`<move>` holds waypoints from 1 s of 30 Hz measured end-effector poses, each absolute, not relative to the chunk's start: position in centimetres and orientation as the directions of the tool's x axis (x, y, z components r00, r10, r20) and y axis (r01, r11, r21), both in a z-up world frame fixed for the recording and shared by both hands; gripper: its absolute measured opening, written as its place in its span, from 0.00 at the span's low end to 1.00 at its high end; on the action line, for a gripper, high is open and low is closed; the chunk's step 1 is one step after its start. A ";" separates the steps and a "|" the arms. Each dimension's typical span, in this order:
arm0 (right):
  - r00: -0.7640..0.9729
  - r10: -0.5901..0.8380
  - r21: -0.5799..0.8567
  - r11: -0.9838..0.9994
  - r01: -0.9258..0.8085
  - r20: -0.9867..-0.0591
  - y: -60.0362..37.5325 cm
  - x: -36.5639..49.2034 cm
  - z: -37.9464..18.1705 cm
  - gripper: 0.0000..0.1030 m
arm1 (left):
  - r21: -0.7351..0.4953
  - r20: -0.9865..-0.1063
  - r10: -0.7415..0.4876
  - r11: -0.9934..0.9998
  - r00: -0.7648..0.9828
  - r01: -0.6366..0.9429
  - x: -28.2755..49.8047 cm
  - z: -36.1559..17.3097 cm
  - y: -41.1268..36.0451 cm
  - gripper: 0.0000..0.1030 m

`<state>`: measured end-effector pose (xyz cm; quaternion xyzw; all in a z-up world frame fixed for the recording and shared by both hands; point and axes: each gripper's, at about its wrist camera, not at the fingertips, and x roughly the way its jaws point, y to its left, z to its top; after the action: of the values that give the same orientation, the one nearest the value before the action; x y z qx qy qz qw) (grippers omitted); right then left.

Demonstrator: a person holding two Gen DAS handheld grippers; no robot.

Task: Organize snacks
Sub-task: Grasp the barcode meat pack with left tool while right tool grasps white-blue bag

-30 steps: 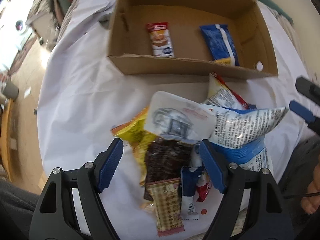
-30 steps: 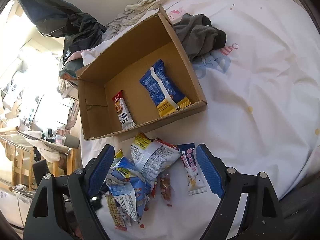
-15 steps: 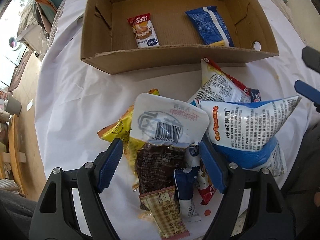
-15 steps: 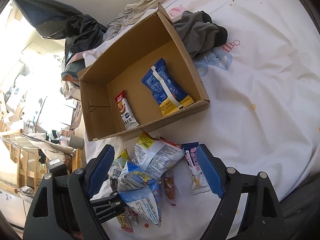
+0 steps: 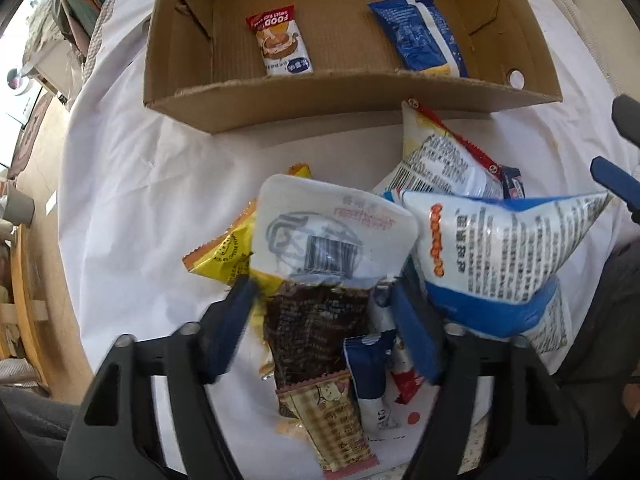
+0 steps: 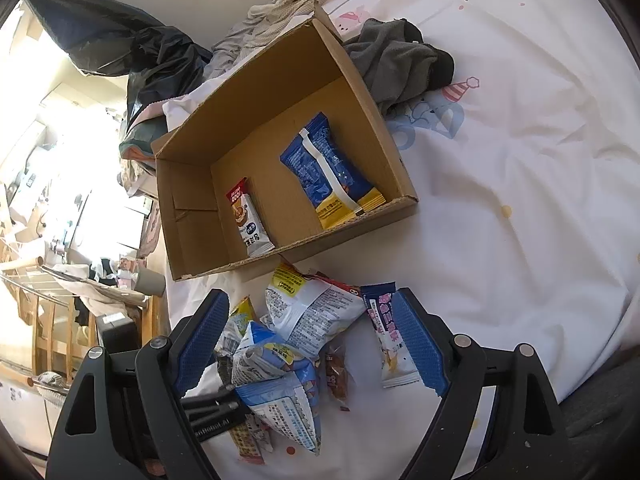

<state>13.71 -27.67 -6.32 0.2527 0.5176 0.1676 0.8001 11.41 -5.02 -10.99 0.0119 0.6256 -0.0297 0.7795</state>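
Note:
A cardboard box (image 5: 360, 96) (image 6: 200, 220) lies on the white sheet with a red-topped snack (image 5: 280, 46) (image 6: 248, 220) and a blue packet (image 5: 418, 40) (image 6: 328, 172) inside. A snack pile lies in front of it. My left gripper (image 5: 322, 320) is open, its jaws either side of a dark brown packet (image 5: 316, 328) under a white tub (image 5: 332, 232). A white-and-blue bag (image 5: 500, 252) (image 6: 280, 384) lies to the right. My right gripper (image 6: 310, 340) is open above the pile, with a pink-and-white stick pack (image 6: 386, 332) near its right finger.
A grey garment (image 6: 400, 64) lies behind the box. Black bags (image 6: 132, 48) and cloths are heaped at the back. The bed edge drops to a wooden floor (image 5: 36, 184) on the left. A white bag with red trim (image 5: 444, 156) lies by the box front.
My left gripper has moved forward and down into the pile, and its jaws have narrowed a little around the brown packet. The right gripper has shifted slightly.

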 end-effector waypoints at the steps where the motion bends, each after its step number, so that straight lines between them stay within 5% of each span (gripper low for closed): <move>1: 0.408 0.530 0.579 0.815 -0.003 -0.743 -27.8 13.7 -6.4 0.84 | -0.018 -0.975 -0.031 0.998 0.221 0.057 11.5 -10.9 -5.0 0.58; 20: 0.407 0.544 0.596 0.803 0.003 -0.734 -28.0 13.7 -6.2 0.84 | -0.130 -0.896 -0.094 0.990 0.433 -0.053 11.3 -5.1 -1.7 0.56; 30: 0.141 0.630 0.620 0.776 -0.110 -0.764 -23.2 12.7 -9.4 0.84 | -0.199 -0.829 -0.109 0.974 0.548 -0.107 10.1 -1.6 1.6 0.56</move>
<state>12.67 -23.19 -9.41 0.2154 0.6036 0.2557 0.7238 10.12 1.56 -1.61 -0.1140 0.4755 -0.0006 0.8723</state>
